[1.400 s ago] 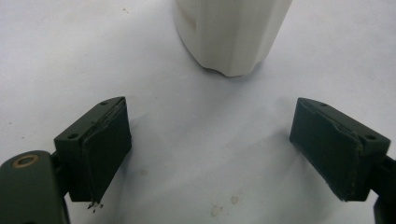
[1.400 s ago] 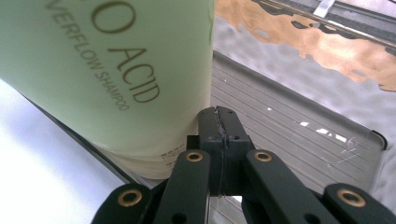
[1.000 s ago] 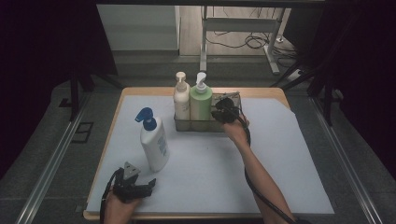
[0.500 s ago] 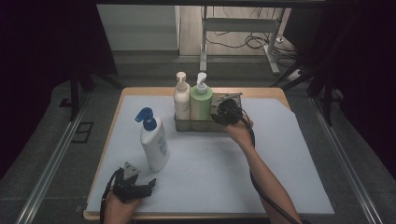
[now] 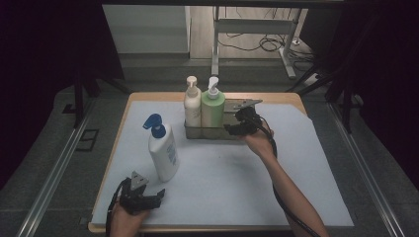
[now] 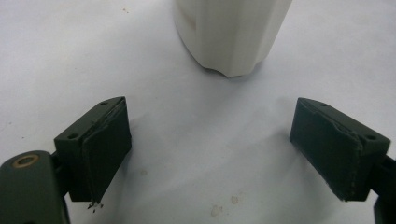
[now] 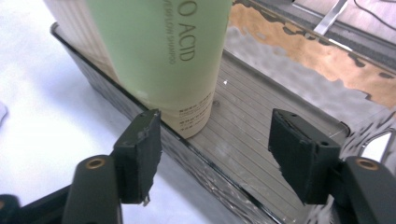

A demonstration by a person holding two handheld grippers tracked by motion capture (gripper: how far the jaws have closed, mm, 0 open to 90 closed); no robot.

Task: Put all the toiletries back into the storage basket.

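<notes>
the left gripper (image 5: 141, 198) rests at the near edge of the bench (image 5: 222, 187), its fingers (image 6: 100, 149) released wide with nothing between them. straight ahead of them, just beyond, stands the white bottle (image 5: 164, 153) with the blue pump (image 5: 154, 124). it is upright, long axis vertical, and its base sits centred between the fingers in the left gripper view. this hand is by far the nearer one to it, so a grasp would only need a short push forward.

farther off, the right gripper (image 5: 243, 126) hangs at the clear tray (image 5: 232, 132). its fingers (image 7: 140, 156) have just been opening and now stand apart. the green bottle (image 5: 213, 109) is free of them, upright in the tray just ahead and to their left in the right gripper view. a cream bottle (image 5: 192, 106) stands beside it, seemingly touching, though the angle makes that hard to judge. the green one looks placed, and the white one is probably next.
</notes>
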